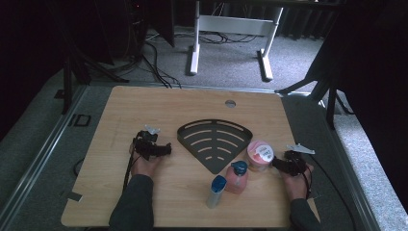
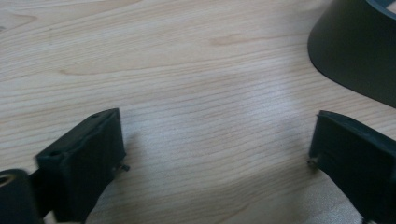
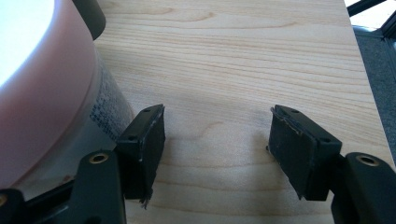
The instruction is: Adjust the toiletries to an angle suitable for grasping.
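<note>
A black fan-shaped slotted tray (image 1: 214, 142) lies flat in the middle of the wooden table (image 1: 144, 106). To its right stands a pink jar (image 1: 260, 155) with a pink and white lid. In front of that are a pink bottle (image 1: 236, 176) with a blue cap and a pale bottle (image 1: 216, 191) with a blue cap. My left gripper (image 1: 163, 148) rests left of the tray, open, with bare wood between its jaws (image 2: 215, 126); the tray's rim (image 2: 355, 46) shows ahead and to the right. My right gripper (image 1: 278, 162) sits just right of the jar, open over bare wood (image 3: 218, 114), with the jar (image 3: 42, 93) beside its left jaw.
A round grommet hole (image 1: 230, 103) sits near the table's far edge. Beyond the table stand a white desk frame (image 1: 231, 29), dark stands and cables on grey carpet. The table's right edge (image 3: 369, 93) lies close to my right gripper.
</note>
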Motion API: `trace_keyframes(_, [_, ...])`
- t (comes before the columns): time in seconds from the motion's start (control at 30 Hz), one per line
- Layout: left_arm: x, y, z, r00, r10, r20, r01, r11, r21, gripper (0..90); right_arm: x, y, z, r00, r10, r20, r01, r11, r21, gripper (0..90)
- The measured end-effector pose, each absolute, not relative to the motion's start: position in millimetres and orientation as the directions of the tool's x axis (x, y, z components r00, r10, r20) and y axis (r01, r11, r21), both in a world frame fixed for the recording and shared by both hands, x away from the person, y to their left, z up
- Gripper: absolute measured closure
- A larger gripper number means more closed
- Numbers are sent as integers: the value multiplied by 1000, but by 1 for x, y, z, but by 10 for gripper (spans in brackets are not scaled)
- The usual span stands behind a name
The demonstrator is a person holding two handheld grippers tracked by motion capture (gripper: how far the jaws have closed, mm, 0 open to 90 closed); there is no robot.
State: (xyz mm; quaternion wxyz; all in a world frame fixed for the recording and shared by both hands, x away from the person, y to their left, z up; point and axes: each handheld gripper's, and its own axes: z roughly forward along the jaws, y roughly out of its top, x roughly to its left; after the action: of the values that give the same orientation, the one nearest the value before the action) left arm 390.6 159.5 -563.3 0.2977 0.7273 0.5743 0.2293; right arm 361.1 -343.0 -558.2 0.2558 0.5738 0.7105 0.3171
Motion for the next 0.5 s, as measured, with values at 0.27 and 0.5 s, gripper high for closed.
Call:
trace_keyframes(0.27, [387, 161, -562, 231, 973, -8, 687, -158, 709, 195, 361, -343, -558, -211, 978, 0, 653, 141, 744, 358])
trace_keyframes(0.5, [377, 161, -560, 306, 952, -8, 673, -210, 709, 274, 361, -343, -558, -211, 977, 0, 653, 141, 744, 357])
